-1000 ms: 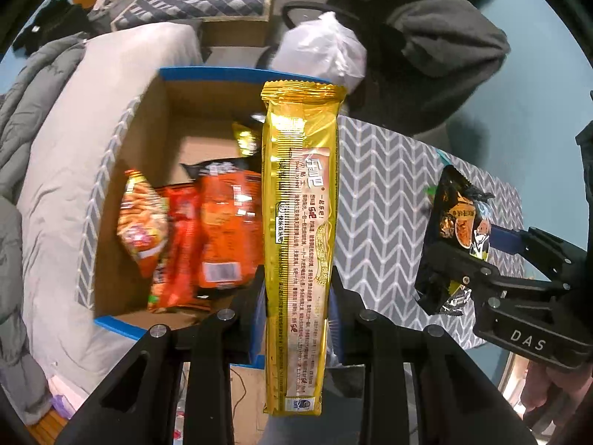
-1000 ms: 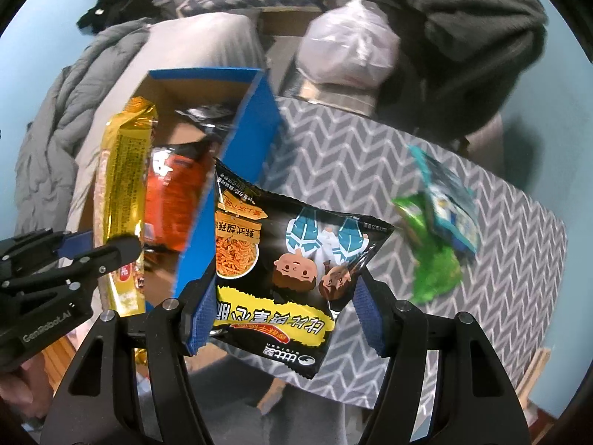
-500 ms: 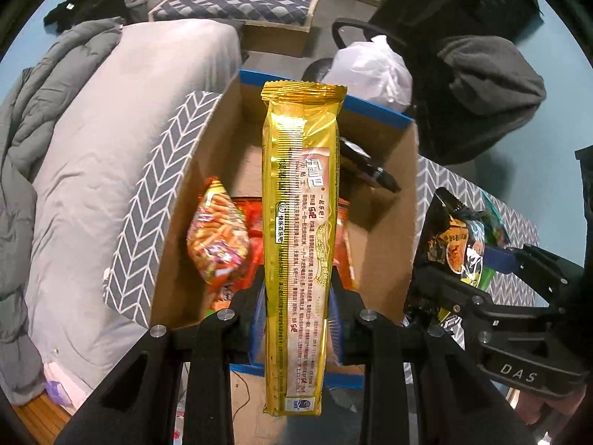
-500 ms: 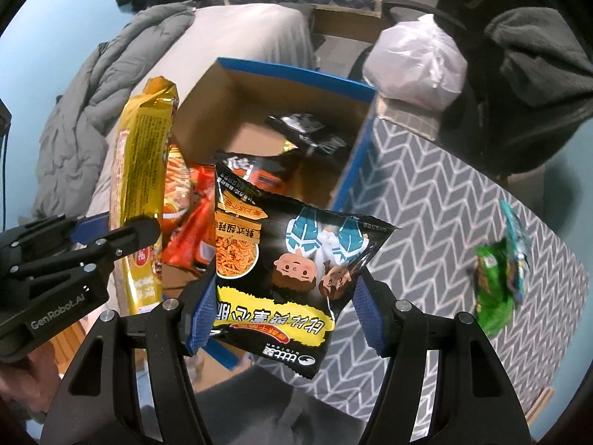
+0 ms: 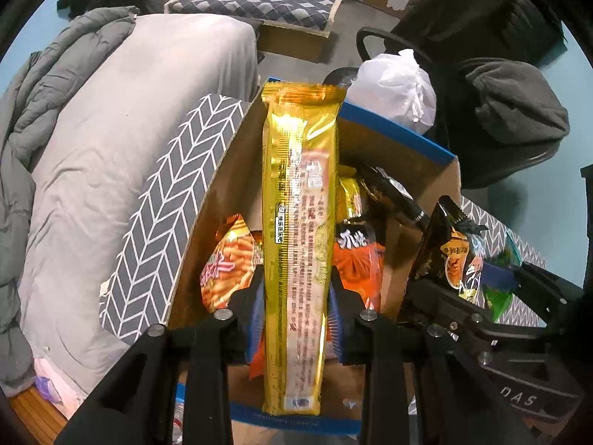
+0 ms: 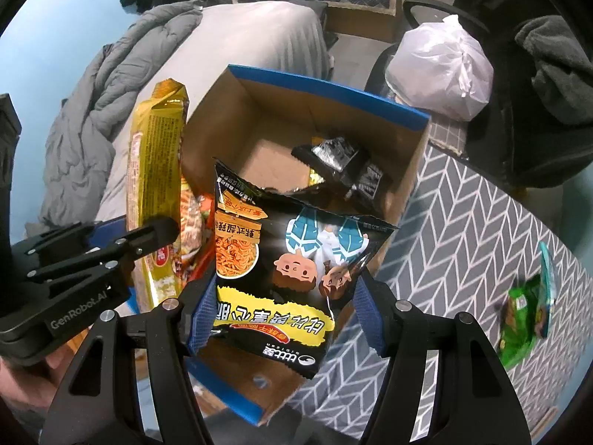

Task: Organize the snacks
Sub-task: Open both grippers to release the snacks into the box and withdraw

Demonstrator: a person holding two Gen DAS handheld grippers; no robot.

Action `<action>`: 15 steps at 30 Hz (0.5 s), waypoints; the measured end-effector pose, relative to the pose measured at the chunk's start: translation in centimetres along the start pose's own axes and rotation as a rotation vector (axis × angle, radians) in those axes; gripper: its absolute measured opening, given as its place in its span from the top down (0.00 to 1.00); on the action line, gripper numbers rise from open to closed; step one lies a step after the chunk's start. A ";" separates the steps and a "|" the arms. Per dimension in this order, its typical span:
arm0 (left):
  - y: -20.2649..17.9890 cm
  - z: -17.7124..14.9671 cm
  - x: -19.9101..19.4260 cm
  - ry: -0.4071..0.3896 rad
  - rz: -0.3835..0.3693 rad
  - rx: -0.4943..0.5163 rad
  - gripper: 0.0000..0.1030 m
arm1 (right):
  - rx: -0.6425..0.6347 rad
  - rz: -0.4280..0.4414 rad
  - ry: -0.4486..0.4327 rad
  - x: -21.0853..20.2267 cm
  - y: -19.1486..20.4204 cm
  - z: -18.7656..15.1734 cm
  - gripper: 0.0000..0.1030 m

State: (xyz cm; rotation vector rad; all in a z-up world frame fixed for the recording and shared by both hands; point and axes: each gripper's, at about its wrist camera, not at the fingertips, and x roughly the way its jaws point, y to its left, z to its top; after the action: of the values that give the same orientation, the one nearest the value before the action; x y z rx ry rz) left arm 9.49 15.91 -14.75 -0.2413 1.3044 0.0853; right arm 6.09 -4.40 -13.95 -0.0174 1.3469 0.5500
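Note:
My left gripper [image 5: 296,311] is shut on a long gold snack pack [image 5: 298,222] and holds it upright over the open cardboard box [image 5: 426,178]. My right gripper [image 6: 285,307] is shut on a black noodle-snack bag [image 6: 292,259] above the box's near edge [image 6: 404,170]. The gold pack [image 6: 155,170] and left gripper [image 6: 111,248] also show in the right wrist view, left of the bag. The box holds orange and red snack bags [image 5: 226,263] and black packets [image 6: 337,159]. The right gripper [image 5: 481,289] with its bag [image 5: 452,252] shows at the right of the left wrist view.
The box has a blue rim and stands beside a grey chevron-patterned table [image 6: 463,244]. A green snack bag [image 6: 522,319] lies on the table at right. A grey bed [image 5: 111,129] is to the left. A white plastic bag [image 6: 444,70] and dark chair stand behind.
Both grippers have moved left from the table to above the box, each still holding its snack. The box's inside now fills more of both views.

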 end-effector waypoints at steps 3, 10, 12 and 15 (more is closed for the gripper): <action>0.1 0.6 -0.2 -0.018 0.006 -0.014 0.67 | 0.006 0.023 -0.006 0.3 0.0 0.4 0.36; 0.2 1.1 -0.9 -0.035 0.020 -0.026 0.52 | 0.027 0.000 -0.017 -0.1 -0.2 1.3 0.22; 0.3 1.1 -1.1 -0.035 0.025 -0.028 0.48 | 0.018 -0.006 -0.025 -0.7 -0.2 1.4 0.22; 0.3 0.8 -1.5 -0.028 0.018 -0.035 0.48 | -0.001 -0.014 -0.030 -1.5 -0.5 1.5 0.22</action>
State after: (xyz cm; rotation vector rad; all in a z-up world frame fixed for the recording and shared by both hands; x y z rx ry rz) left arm 9.76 16.45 -13.13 -0.2572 1.2785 0.1267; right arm 7.42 -4.90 -12.33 -0.0193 1.3161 0.5368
